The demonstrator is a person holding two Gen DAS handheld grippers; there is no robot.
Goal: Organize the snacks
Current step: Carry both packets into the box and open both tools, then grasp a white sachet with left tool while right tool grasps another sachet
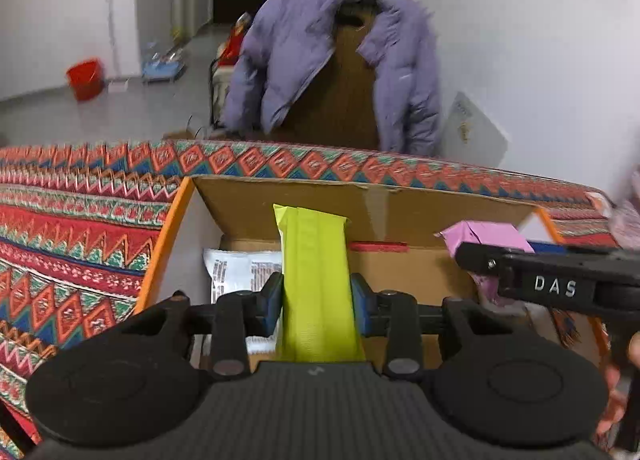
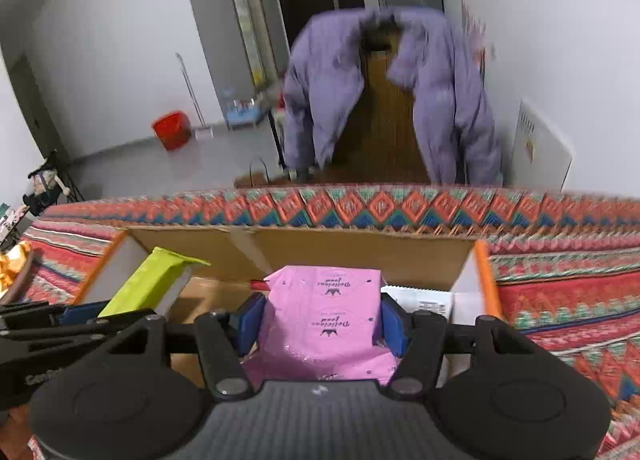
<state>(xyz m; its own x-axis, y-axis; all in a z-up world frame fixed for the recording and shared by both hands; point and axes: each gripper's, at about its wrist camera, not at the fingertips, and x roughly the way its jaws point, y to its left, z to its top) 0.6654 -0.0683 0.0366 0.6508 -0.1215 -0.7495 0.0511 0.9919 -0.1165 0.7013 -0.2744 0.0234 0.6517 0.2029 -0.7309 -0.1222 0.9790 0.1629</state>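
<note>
Now both tools hang over an open brown cardboard box with orange edges (image 1: 168, 236), which sits on a tabletop covered by a red, orange and teal zigzag-patterned woven cloth (image 1: 80, 228).

The left tool (image 1: 318, 300) has its blue pads (image 1: 274, 296) pressed against the sides of a long lime-green snack packet (image 1: 316, 268), gripping it narrowly; the packet stands up from the tool, its far end over the box's back wall. In the right wrist view the same green packet (image 2: 156, 284) shows near the box's left wall.

The right tool (image 2: 322, 318) is closed partway on a pink plastic snack pouch printed with dark lettering (image 2: 324, 312), a blue pad (image 2: 250, 322) on each side of it; the pouch is above the box's middle, toward its right wall.

Inside the box, a white packet with printed text (image 1: 240, 272) lies near the left wall, and another white packet (image 2: 420, 300) lies by the right wall.

Beyond the box, behind the tabletop's far edge, a purple padded jacket (image 1: 404, 72) is draped over a brown chair back (image 1: 332, 100). A red bucket (image 1: 85, 78) stands on the grey floor, well left of the jacket.
</note>
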